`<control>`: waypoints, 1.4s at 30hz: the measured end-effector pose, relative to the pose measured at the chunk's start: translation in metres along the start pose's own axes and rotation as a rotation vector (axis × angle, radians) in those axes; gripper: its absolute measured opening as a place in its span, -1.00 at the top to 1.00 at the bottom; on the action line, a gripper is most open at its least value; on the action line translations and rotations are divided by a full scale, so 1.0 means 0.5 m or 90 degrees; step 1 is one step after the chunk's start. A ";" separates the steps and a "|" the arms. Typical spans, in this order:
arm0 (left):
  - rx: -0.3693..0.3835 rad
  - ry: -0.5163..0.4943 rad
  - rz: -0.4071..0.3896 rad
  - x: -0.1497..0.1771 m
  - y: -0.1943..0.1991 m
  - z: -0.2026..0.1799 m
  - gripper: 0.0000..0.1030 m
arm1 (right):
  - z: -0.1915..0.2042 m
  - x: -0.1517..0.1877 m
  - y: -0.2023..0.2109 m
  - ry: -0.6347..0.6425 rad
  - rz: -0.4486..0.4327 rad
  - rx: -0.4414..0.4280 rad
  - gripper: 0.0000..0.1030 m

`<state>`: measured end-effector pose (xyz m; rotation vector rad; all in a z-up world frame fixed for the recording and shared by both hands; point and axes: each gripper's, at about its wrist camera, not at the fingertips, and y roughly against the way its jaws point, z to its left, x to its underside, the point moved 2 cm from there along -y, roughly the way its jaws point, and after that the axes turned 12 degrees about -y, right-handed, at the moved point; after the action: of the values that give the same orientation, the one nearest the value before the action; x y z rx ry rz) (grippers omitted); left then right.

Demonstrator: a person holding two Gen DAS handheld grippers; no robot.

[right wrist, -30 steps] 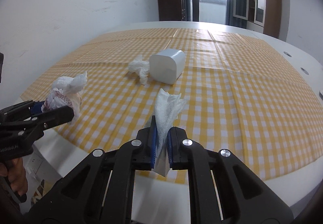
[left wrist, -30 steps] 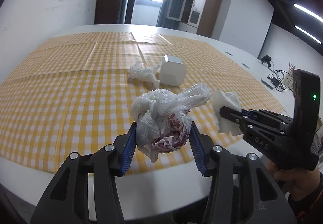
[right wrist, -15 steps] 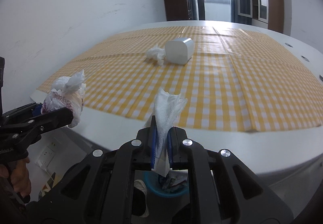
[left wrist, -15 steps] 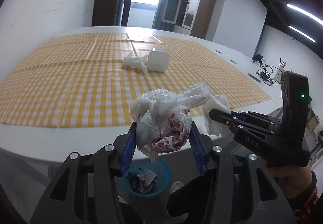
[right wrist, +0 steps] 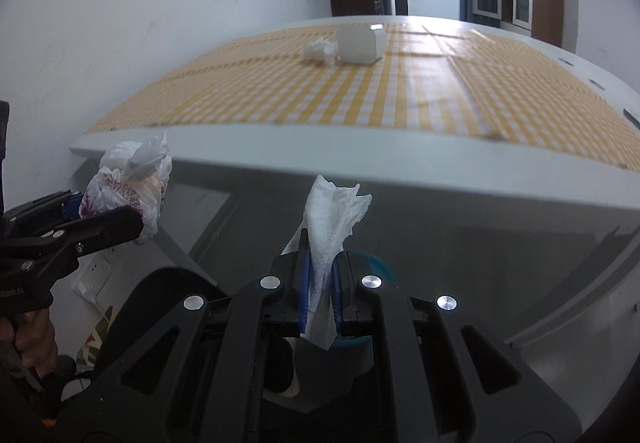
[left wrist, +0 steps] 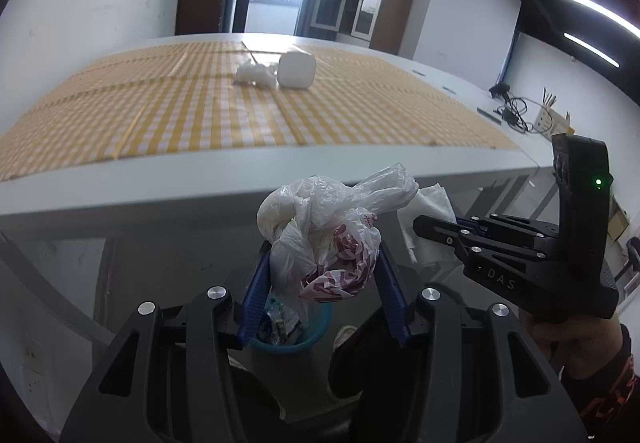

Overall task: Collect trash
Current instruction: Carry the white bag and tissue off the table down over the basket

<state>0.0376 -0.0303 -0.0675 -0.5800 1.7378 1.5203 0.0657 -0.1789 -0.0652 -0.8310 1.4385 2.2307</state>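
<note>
Off the checked-cloth counter (left wrist: 224,115), left tongs (left wrist: 322,275) pinch a plastic bag (left wrist: 324,239); right tongs (right wrist: 320,283) pinch a napkin (right wrist: 332,219) above a blue bin (left wrist: 320,327).

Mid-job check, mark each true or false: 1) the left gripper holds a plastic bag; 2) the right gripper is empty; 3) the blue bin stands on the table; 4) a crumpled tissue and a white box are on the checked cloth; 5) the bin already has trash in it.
1) True: the left gripper is clamped on the crumpled plastic bag.
2) False: the right gripper pinches a paper napkin.
3) False: the blue bin sits on the floor below the table edge.
4) True: the crumpled tissue lies beside the white box on the checked cloth.
5) True: wrappers show inside the bin.
</note>
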 end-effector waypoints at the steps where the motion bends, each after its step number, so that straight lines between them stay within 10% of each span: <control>1: 0.000 -0.001 0.005 0.011 -0.002 -0.003 0.04 | 0.002 0.014 0.002 0.002 0.002 0.000 0.84; 42: 0.090 0.146 0.253 0.254 -0.455 0.156 0.08 | -0.120 0.177 -0.494 -0.084 0.322 0.082 0.84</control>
<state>0.1466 0.0184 -0.3118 -0.3608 2.2187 1.6253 0.1587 -0.1317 -0.3133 -0.2877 1.8611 2.4463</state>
